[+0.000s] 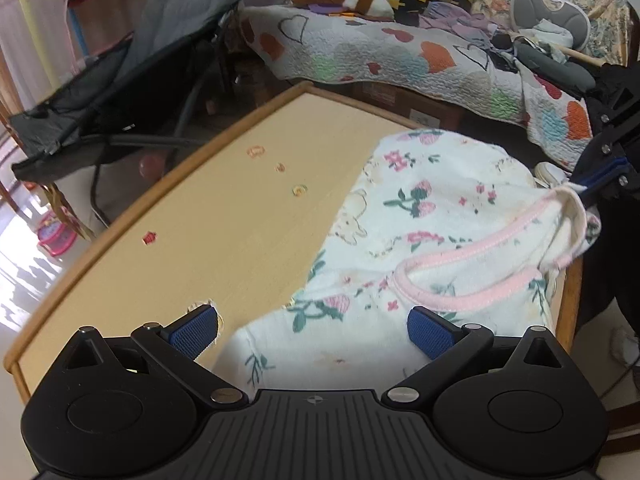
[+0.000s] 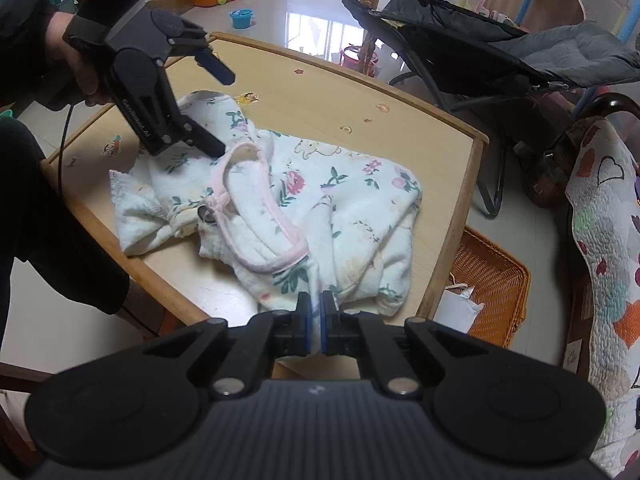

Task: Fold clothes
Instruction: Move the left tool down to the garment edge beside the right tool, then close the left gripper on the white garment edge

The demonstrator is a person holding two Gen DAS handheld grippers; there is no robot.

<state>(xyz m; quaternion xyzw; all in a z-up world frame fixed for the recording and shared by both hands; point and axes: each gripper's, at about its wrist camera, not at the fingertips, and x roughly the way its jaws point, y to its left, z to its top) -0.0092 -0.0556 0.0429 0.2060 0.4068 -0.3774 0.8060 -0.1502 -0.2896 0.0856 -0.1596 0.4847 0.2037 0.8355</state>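
A white floral baby garment with pink trim lies crumpled on the right half of a light wooden table. My left gripper is open, its blue pads spread wide just above the garment's near edge, holding nothing. In the right wrist view the garment spreads across the table, and my right gripper is shut on its near hem, which is pulled up slightly. My left gripper, held by a hand, hovers open over the pink neckline. The right gripper also shows at the right edge, pinching a lifted corner.
The table has a raised wooden rim and small stickers. A wicker basket stands on the floor beside it. A dark baby bouncer stands beyond, and a heart-patterned quilt covers a bed with piled clothes.
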